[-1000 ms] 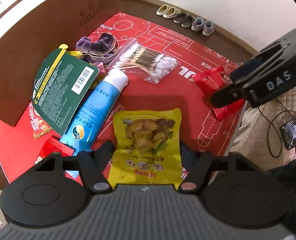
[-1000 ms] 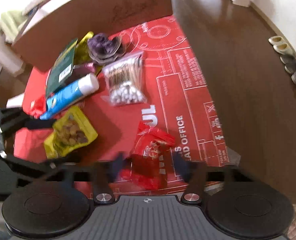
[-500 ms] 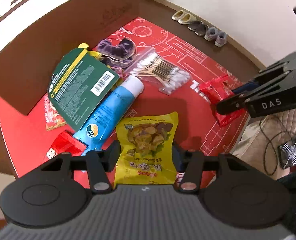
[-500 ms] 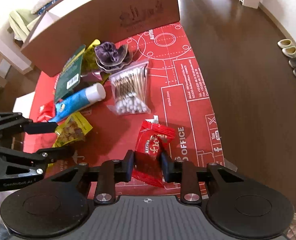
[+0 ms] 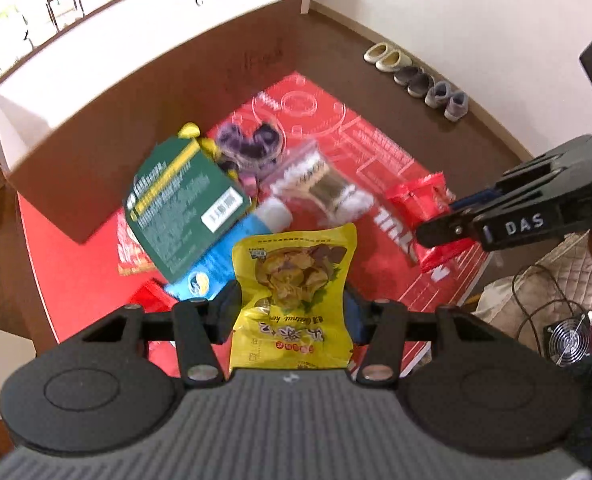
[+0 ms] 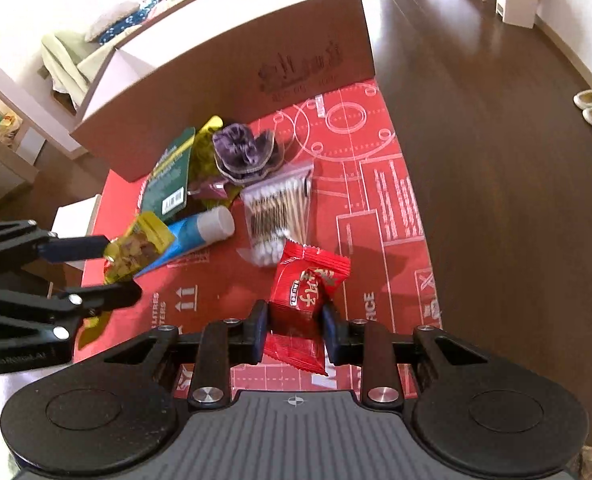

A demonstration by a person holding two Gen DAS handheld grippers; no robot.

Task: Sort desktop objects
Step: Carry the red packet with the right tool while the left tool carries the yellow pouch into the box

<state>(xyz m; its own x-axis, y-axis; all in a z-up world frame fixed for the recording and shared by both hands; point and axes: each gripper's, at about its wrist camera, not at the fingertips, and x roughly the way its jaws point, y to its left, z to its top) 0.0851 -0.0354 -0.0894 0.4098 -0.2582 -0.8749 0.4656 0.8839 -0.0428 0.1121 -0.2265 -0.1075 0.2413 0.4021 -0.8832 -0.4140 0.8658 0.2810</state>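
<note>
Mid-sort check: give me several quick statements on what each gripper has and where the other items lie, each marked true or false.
1. The left gripper is shut on the yellow snack pouch. True.
2. The right gripper is open with nothing between its pads. False: it is shut on the red candy packet.
3. The cotton swab bag lies on the red mat. True.
4. The purple scrunchie is inside the cardboard box. False: it lies on the mat in front of the box.
</note>
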